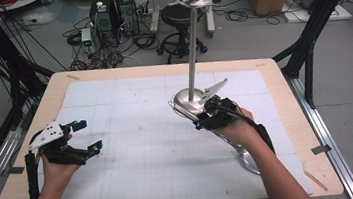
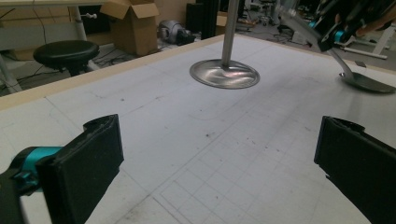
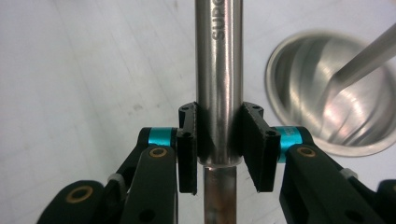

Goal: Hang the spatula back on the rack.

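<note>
Tabletop [image 1: 139,184]: a pale gridded sheet covers it, and two items and both claws are over it. Stand [image 1: 192,52]: it is upright on a round base [image 2: 224,74] right of centre and towards the far edge, and its pole ends in a hooked crown under a ball, probably to take hanging utensils. Spoon [image 1: 248,159]: steel, long-handled, lying slantwise at the near right. In the high view its bowl shows just past the right forearm, which covers most of the shaft. The left gripper view supplies what the forearm hides: the bowl [image 2: 366,83] lies low at the tabletop, though contact cannot be confirmed, and the shaft rises obliquely into the grip. Right claw [image 3: 219,116]: clamped on the spoon's tubular handle [image 3: 218,56], pads pressed to either side just above a step in the shaft. This close view alone confirms the hold. It also shows the handle's stamped lettering and the base just beside it. The grip sits high on the handle, judged to leave the end free for a hook on the crown. Left claw [image 1: 88,136]: jaws wide apart with nothing between them, at the near left and well clear of the work, judged to be standing by.
</note>
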### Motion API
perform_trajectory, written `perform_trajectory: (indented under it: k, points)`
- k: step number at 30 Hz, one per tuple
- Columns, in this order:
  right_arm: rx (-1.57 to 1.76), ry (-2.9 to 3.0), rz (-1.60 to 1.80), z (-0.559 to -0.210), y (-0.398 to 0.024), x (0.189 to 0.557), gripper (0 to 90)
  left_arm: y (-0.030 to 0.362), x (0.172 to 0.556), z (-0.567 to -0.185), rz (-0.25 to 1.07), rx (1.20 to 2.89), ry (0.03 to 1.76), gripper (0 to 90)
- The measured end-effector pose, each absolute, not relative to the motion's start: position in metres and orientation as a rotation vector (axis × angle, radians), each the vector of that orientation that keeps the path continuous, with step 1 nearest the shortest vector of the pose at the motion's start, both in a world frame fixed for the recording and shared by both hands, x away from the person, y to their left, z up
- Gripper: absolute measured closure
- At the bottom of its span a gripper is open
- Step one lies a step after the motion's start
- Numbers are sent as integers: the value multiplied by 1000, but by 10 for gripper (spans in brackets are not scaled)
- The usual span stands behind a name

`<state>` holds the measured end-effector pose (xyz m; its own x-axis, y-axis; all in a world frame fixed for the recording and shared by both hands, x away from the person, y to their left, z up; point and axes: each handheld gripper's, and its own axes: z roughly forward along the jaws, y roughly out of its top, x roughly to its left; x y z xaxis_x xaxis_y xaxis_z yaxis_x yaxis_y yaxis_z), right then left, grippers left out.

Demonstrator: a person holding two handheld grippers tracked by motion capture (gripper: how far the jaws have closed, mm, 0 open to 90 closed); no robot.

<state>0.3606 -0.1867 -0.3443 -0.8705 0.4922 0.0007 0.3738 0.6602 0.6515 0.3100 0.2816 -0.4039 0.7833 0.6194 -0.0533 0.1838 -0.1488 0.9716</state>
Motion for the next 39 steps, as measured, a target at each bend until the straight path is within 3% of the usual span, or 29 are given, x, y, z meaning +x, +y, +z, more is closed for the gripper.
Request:
perform_trajectory:
  k: [14, 39]
  points:
    - [695, 2490, 1316, -297, -223, 339, 692, 282, 309, -403, 427, 1704, 639, 17]
    - [644, 2374, 1461, -260, -240, 333, 692, 282, 309, -403, 426, 1702, 636, 17]
